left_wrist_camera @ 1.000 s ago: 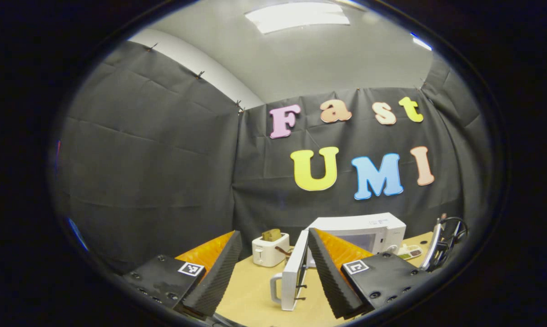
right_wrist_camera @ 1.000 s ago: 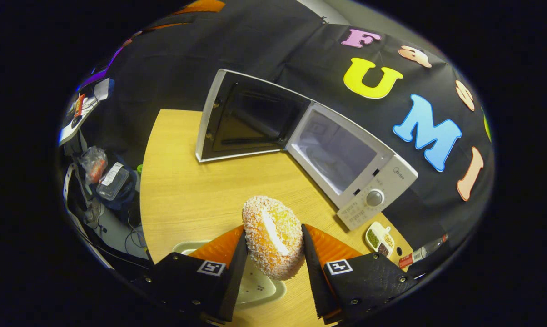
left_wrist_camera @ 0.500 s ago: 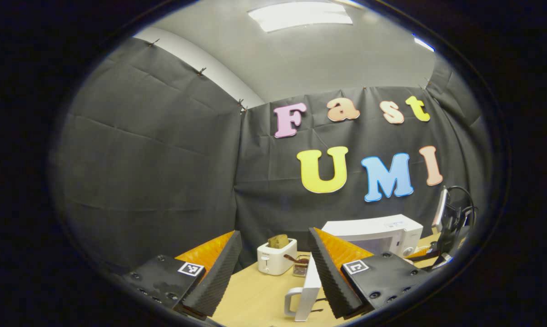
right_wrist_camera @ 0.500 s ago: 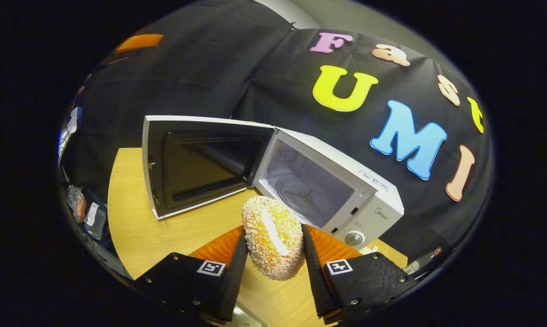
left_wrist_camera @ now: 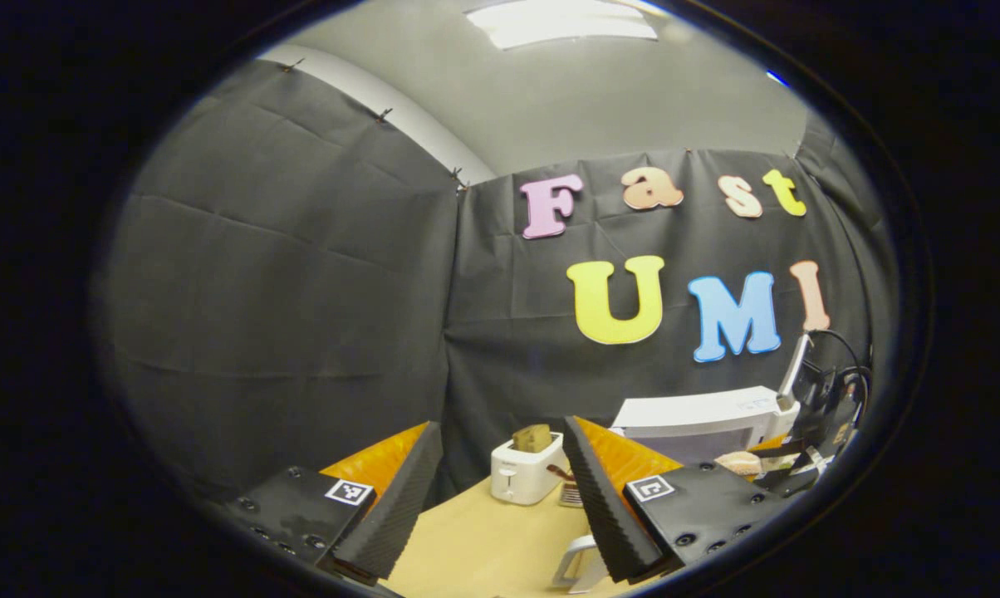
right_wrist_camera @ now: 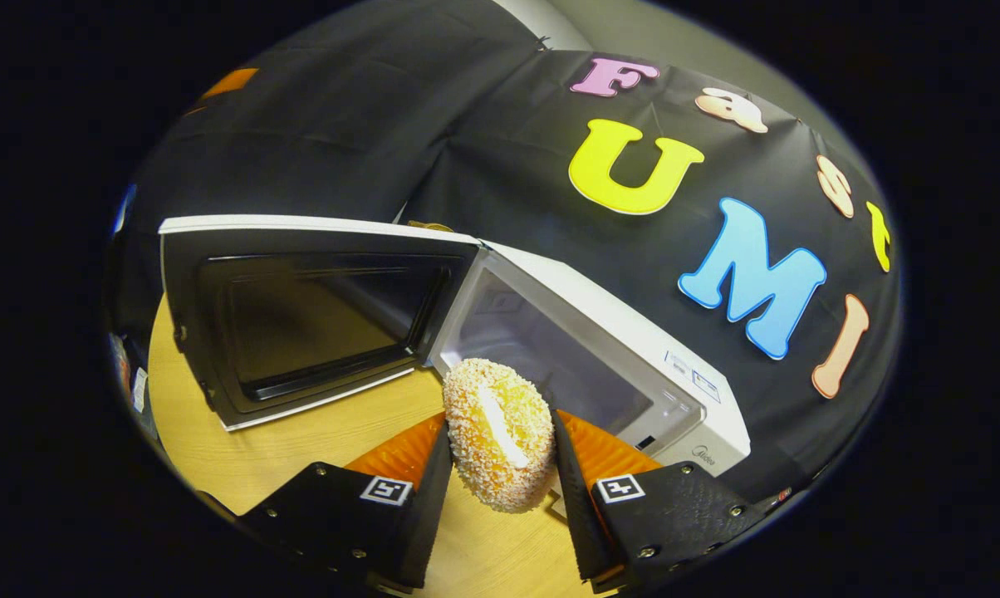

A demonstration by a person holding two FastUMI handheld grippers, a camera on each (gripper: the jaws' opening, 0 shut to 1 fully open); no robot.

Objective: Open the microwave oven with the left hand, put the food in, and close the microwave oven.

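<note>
Wooden table (right_wrist_camera: 301, 448): right gripper (right_wrist_camera: 500, 473), pinching doughnut (right_wrist_camera: 500, 444), has closed on open microwave (right_wrist_camera: 600, 349); left gripper (left_wrist_camera: 500, 490) spread (idle). Insertion imminent.

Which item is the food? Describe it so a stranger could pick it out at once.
Find the white microwave on the wooden table, its door swung open. Right before its cavity, the right gripper is clamped on a doughnut, the sole round, crumb-coated, orange-yellow item there.

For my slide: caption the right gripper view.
Right claw holds a sugared doughnut before the open microwave.
</note>
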